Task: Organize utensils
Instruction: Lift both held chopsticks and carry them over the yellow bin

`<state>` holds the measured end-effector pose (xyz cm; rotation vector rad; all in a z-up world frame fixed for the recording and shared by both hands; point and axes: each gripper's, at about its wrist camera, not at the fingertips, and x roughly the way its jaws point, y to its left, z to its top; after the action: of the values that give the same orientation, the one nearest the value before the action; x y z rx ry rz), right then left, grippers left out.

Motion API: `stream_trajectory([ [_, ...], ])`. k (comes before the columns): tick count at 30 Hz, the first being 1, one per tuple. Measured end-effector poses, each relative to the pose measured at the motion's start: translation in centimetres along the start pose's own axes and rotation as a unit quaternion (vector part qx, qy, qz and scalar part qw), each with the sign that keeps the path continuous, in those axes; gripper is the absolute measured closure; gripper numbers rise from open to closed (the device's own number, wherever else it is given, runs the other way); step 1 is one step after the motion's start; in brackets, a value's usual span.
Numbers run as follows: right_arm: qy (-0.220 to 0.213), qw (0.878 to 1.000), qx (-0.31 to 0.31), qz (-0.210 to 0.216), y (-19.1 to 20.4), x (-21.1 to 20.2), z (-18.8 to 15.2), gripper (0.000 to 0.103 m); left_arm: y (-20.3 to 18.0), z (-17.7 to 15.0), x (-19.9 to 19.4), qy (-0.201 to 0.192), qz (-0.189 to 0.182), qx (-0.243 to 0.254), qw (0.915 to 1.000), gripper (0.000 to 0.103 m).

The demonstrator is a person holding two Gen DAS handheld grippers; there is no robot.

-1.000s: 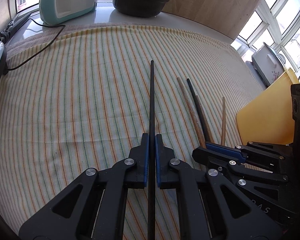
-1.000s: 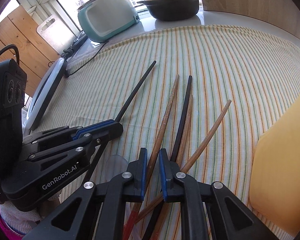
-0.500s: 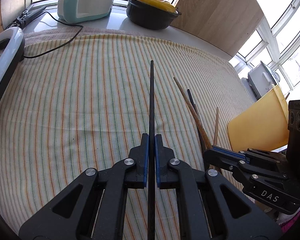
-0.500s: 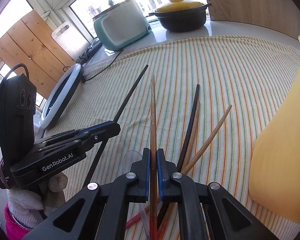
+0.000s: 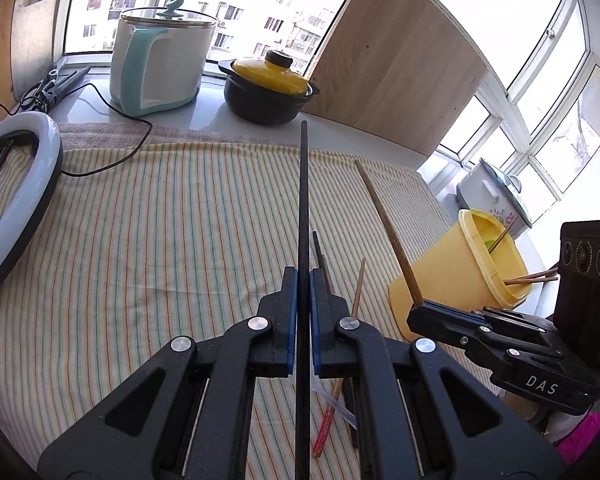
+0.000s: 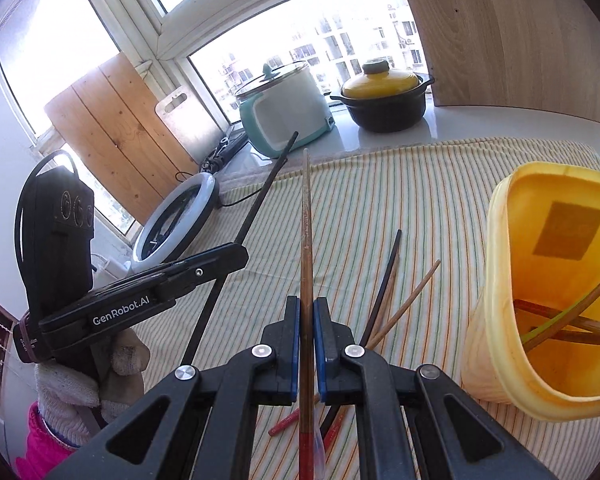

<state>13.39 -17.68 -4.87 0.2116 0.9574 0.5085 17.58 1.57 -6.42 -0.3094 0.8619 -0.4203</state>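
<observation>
My left gripper (image 5: 303, 276) is shut on a black chopstick (image 5: 303, 200) that points forward, lifted off the striped cloth (image 5: 160, 240). In the right wrist view that gripper (image 6: 242, 250) appears at the left with the same black chopstick (image 6: 266, 188). My right gripper (image 6: 307, 304) is shut on a brown chopstick (image 6: 307, 232) with a red end, also raised; the left wrist view shows the right gripper (image 5: 418, 310) holding the stick (image 5: 388, 232). Several loose chopsticks (image 6: 392, 292) lie on the cloth. A yellow holder (image 6: 500, 264) at the right contains several chopsticks.
At the back stand a teal and white cooker (image 5: 160, 68) and a black pot with a yellow lid (image 5: 266, 88). A ring light (image 5: 16, 200) and its cable lie at the left. A wooden panel (image 5: 396, 72) rises behind. A gloved hand (image 6: 80, 384) holds the left gripper.
Both grippers have risen and tilted up, carrying their chopsticks off the cloth. The right gripper closed fully on the brown chopstick. The yellow holder has come further into view.
</observation>
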Motion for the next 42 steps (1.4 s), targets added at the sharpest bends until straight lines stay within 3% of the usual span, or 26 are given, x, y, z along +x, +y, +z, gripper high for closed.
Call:
stream_trajectory([
  [14,-0.110,0.994,0.000,-0.024,-2.2,-9.0,1.6,0.099,-8.8,1.0,-3.0,-0.062,-0.035,0.075,0.9946,0.099],
  [29,-0.172,0.984,0.025,-0.042,-5.9,-12.6,2.7,0.099,-13.9,2.8,-1.8,-0.072,-0.099,0.080,0.9892,0.099],
  [42,-0.207,0.975,0.040,-0.073,-8.3,-13.1,3.6,0.099,-16.5,5.0,2.0,-0.082,-0.116,0.069,0.9874,0.099],
])
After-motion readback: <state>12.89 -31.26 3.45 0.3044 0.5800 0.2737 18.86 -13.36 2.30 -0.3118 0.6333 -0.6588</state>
